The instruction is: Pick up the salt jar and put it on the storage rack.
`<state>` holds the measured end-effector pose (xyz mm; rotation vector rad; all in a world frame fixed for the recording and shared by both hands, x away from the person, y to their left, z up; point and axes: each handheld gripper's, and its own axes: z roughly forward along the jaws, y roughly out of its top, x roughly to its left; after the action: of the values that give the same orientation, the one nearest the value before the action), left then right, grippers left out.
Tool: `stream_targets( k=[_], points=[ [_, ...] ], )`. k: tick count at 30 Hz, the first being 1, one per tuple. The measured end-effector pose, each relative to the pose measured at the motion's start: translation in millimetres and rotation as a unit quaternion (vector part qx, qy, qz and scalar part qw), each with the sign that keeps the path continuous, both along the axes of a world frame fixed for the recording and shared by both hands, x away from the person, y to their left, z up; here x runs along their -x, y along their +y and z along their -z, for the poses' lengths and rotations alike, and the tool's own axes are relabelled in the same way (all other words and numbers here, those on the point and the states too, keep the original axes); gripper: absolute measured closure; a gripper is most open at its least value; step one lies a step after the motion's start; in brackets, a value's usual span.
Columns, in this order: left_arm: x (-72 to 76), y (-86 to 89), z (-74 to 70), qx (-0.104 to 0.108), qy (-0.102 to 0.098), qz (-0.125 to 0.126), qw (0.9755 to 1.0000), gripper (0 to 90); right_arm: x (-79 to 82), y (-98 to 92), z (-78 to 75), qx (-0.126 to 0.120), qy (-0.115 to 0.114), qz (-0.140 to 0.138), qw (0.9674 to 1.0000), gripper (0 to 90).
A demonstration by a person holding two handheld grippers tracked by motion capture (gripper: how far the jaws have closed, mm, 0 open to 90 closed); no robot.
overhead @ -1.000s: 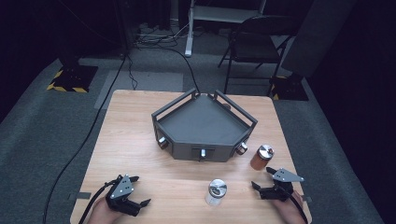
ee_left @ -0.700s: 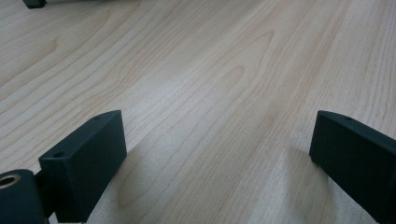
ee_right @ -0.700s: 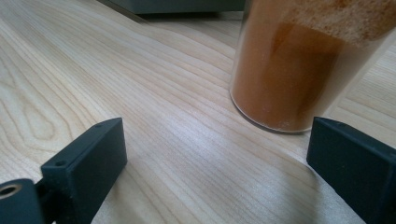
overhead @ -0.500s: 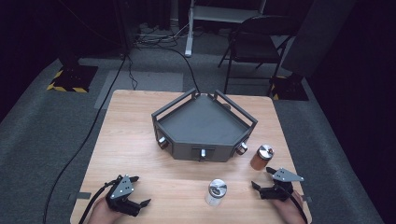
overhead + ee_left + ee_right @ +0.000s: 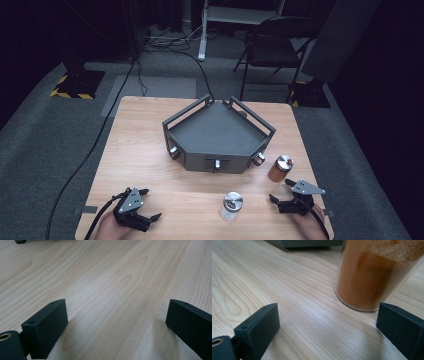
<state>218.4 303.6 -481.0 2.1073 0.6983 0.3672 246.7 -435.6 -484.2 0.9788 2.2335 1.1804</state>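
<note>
My right gripper [image 5: 282, 191] sits low on the desk [image 5: 150, 150] with its jaws spread wide and nothing between them. The jar of orange powder [image 5: 377, 272] stands upright just ahead of it, near the right jaw but apart from it. My left gripper [image 5: 149, 205] is likewise released, with bare wood between its jaws. A clear jar [image 5: 231, 206] stands between the two grippers.

Matt pale wood table [image 5: 150, 165]; glossy clear jar [image 5: 377, 275].
</note>
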Motion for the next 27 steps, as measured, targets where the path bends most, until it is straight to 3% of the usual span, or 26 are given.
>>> stream_targets(
  k=[3, 4, 6, 8, 12, 17, 18, 21, 22, 23, 24, 27],
  points=[
    [-5.3, -11.7, -19.9, -0.039, 0.021, 0.012, 0.9989, 7.2, -0.3, -0.1, -0.1, 0.0, 0.001, 0.0, 1.0, 5.1],
    [-3.6, -16.6, -25.6, -0.048, 0.014, 0.021, 0.9985, 9.1, -0.4, 0.0, -0.1, -0.001, 0.001, 0.0, 1.0, 5.1],
    [-0.7, -18.3, -29.4, -0.035, 0.003, 0.034, 0.9988, 9.1, -0.6, 0.3, -0.1, -0.001, 0.001, 0.001, 1.0, 5.1],
    [6.5, -23.4, -39.1, -0.016, -0.021, 0.043, 0.9987, 8.4, -0.6, 0.4, -0.1, -0.001, 0.001, 0.001, 1.0, 5.1],
    [15.9, -25.4, -56.3, 0.035, -0.047, 0.044, 0.9973, 4.2, 0.1, 0.6, 0.0, 0.0, 0.0, 0.002, 1.0, 5.1],
    [23.4, -24.9, -76.0, 0.081, -0.081, 0.055, 0.992, 4.2, 0.5, 0.6, 0.1, 0.0, -0.001, 0.002, 1.0, 5.1],
    [22.7, -23.5, -77.5, 0.117, -0.087, 0.062, 0.9874, 4.6, 0.6, 0.7, 0.1, 0.001, -0.001, 0.002, 1.0, 5.1],
    [20.4, -29.4, -76.6, 0.126, -0.118, 0.087, 0.9811, 7.7, 0.8, 0.6, 0.2, 0.001, -0.002, 0.0, 1.0, 5.1],
    [20.4, -29.4, -76.6, 0.126, -0.118, 0.087, 0.9811, 10.0, 0.9, 0.6, 0.2, 0.001, -0.002, 0.0, 1.0, 5.1],
    [18.8, -32.6, -74.8, 0.124, -0.127, 0.097, 0.9793, 11.2, 1.0, 0.5, 0.3, 0.001, -0.003, 0.0, 1.0, 5.1],
    [15.8, -42.5, -73.5, 0.112, -0.133, 0.108, 0.9789, 11.2, 1.1, 0.5, 0.2, 0.002, -0.003, 0.0, 1.0, 5.1],
    [7.2, -55.8, -70.3, 0.115, -0.123, 0.12, 0.9784, 11.1, 1.3, 0.3, 0.3, 0.001, -0.003, -0.001, 1.0, 5.1]
  ],
)
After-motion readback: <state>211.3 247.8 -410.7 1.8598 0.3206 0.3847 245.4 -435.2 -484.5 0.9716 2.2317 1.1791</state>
